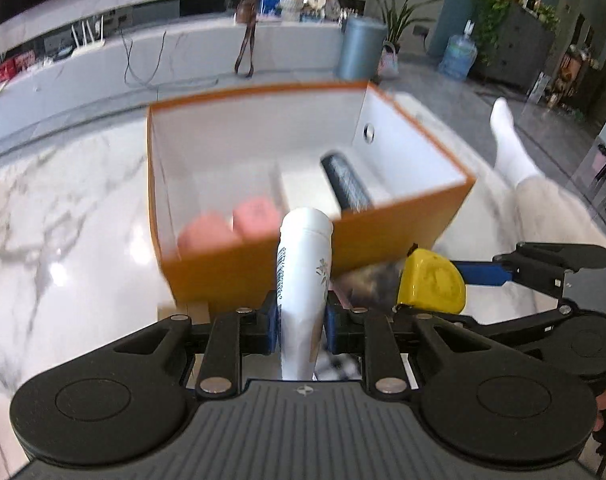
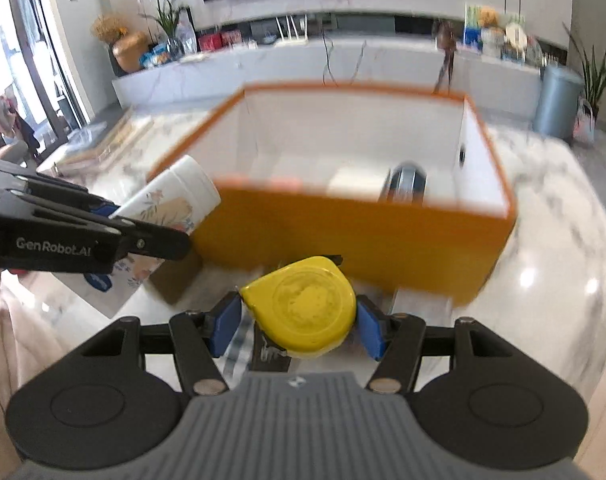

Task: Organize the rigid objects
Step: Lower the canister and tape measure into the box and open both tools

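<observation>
Left tool (image 1: 302, 326) pinching white bottle (image 1: 305, 264); right tool (image 2: 299, 322) pinching yellow tape measure (image 2: 303, 306); both near orange box (image 2: 343, 240) on marble floor (image 1: 63, 200).

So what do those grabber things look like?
Both grippers, left and right, are black, with blue pads, silver bolts, round discs and a ribbed grey body. White lettering runs along the left one's side.

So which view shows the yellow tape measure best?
The right wrist view: the round yellow plastic tape measure sits centred, whole face visible, clamped between the right gripper's blue fingers. The left wrist view catches it only edge-on at the right.
</observation>
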Motion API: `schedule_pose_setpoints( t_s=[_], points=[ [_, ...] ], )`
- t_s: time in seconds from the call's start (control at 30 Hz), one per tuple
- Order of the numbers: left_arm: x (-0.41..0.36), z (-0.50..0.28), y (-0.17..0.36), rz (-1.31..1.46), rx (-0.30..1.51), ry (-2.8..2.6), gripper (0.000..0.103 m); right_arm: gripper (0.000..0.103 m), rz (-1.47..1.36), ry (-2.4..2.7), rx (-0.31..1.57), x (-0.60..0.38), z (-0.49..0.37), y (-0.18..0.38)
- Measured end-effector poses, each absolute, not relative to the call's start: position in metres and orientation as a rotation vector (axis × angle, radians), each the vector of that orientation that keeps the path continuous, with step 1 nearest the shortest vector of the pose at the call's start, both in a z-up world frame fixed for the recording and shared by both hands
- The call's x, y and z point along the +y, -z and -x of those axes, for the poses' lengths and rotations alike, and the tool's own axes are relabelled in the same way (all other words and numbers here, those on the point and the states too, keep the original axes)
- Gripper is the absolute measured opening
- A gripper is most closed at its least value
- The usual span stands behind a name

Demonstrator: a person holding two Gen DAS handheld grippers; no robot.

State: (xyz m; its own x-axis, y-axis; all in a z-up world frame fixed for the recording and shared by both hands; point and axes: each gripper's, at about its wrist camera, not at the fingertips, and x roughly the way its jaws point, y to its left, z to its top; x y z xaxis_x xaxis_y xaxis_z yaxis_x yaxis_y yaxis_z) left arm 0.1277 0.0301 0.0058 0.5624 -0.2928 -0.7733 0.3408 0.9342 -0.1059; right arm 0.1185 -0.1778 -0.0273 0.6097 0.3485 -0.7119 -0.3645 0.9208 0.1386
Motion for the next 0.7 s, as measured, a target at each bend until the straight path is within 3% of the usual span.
schedule_pose_setpoints(
  t_s=[0.3, 0.7],
  points=[
    [0.007, -0.184, -0.030, -0.059, 0.841, 0.358, 0.025, 0.061, 0.130, -0.388, 0.768, -0.183, -0.187, -0.013],
    [0.014, -0.274, 0.012, -0.124, 0.969, 0.266, 0.025, 0.061, 0.175, -0.467, 0.914, -0.133, -0.276, 0.034]
  ],
)
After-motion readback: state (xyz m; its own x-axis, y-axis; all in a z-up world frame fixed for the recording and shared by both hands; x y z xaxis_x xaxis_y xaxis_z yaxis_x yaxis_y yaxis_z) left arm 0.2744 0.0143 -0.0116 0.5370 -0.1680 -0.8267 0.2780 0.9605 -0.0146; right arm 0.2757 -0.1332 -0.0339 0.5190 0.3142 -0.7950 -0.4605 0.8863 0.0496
